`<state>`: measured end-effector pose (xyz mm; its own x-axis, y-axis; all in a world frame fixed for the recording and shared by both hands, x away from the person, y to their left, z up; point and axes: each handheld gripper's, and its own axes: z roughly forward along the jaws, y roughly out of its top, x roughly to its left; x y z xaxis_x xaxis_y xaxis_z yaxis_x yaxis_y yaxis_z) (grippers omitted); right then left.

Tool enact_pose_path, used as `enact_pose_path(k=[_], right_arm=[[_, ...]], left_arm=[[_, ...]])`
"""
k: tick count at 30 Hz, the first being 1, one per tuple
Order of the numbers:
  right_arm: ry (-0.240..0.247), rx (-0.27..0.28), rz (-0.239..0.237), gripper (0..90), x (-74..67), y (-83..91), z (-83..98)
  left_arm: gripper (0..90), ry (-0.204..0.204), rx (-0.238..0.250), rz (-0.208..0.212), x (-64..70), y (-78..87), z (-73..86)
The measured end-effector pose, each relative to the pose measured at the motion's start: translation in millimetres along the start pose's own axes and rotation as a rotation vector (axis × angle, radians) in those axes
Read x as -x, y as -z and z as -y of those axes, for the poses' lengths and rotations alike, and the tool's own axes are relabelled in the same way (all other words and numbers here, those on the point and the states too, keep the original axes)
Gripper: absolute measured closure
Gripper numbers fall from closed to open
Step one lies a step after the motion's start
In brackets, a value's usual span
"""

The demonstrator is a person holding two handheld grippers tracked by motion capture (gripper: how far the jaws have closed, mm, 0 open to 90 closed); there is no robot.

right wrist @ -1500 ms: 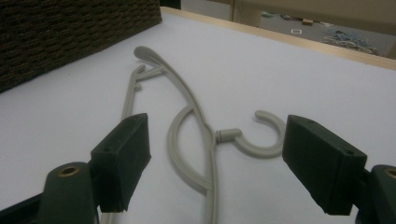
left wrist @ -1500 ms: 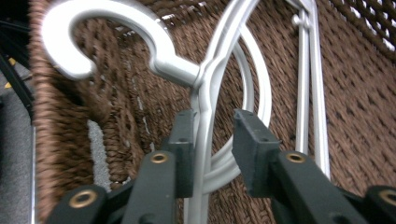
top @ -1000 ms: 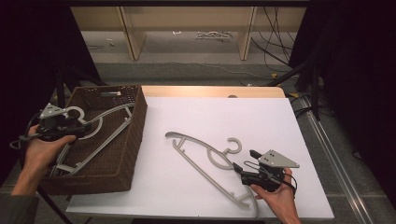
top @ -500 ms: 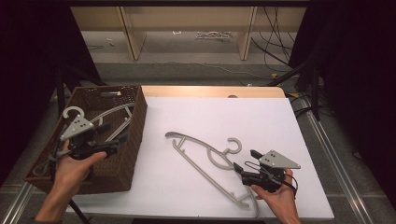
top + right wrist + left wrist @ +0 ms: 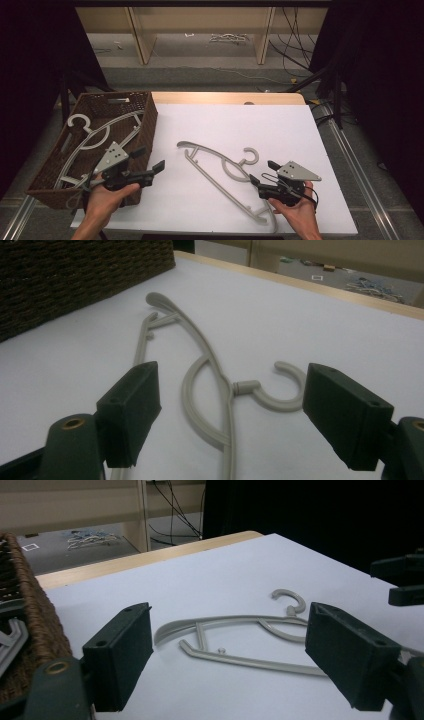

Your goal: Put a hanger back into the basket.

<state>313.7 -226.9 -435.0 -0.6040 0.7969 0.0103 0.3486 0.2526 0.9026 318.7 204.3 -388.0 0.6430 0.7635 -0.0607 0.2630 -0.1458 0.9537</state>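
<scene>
While your right gripper (image 5: 264,176) rests low on the white worktop (image 5: 300,130) at the near right, its fingers stand wide apart with nothing pressed between them. In the right gripper view the grey hanger (image 5: 220,390) lies flat just ahead of those fingers (image 5: 131,410), its hook curling toward the right one and its arched shoulder running away toward the brown wicker basket (image 5: 75,275). From above, that hanger (image 5: 220,172) sits in the middle of the worktop, hook pointing to the far side, one end reaching toward the basket (image 5: 145,125) and the other passing down beside your right hand (image 5: 300,212); the lower finger seems to touch the hanger's bar, though the angle leaves that unsure.

Your left gripper (image 5: 150,159) hovers at the basket's near right corner, pointing across the worktop at the hanger. Its fingers have just been opening and now stand wide, empty between them. In the left gripper view the hanger (image 5: 235,640) shows through the gap, well apart from the fingers (image 5: 120,652).

A second grey hanger (image 5: 95,137) lies inside the basket, its hook at the far left corner.
</scene>
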Motion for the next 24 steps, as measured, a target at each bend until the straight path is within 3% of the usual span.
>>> enact_pose_path(k=[1, 4, 7, 11, 13, 14, 19, 21, 24], right_arm=[[0.001, 0.000, -0.001, 24.1, 0.1, -0.2, 0.0], [0.002, 0.007, -0.004, 24.1, -0.3, -1.4, 1.1], [0.008, -0.001, 0.005, 24.1, -0.1, 2.1, 1.4], [-0.001, 0.002, 0.003, 24.1, 1.0, 1.1, 1.4], [0.006, -0.006, -0.002, 24.1, 0.4, -1.4, 1.3], [0.006, -0.011, -0.005, 24.1, -0.1, -2.0, 0.9], [0.016, -0.020, -0.006, 24.2, -0.8, -8.4, -0.3], [0.027, -0.046, -0.019, 24.1, -0.3, -18.5, -1.7], [0.034, -0.096, -0.036, 23.4, 2.0, -32.1, -3.2]], left_arm=[[18.4, -0.021, -0.005, 0.010, 1.5, -1.4, 2.3], [17.8, 0.013, -0.022, 0.040, 13.9, -6.1, 12.4], [17.5, -0.017, -0.012, 0.048, 21.0, -10.1, 19.1], [17.1, -0.012, -0.018, 0.054, 31.3, -14.0, 27.4], [17.1, -0.036, -0.014, 0.057, 35.0, -15.9, 32.5], [17.1, -0.019, -0.017, 0.060, 37.2, -16.7, 35.4], [17.1, -0.016, -0.041, 0.068, 41.5, -20.6, 44.7], [17.1, 0.002, -0.055, 0.068, 43.3, -21.8, 47.3], [17.1, -0.019, -0.051, 0.061, 42.6, -21.6, 48.2]])
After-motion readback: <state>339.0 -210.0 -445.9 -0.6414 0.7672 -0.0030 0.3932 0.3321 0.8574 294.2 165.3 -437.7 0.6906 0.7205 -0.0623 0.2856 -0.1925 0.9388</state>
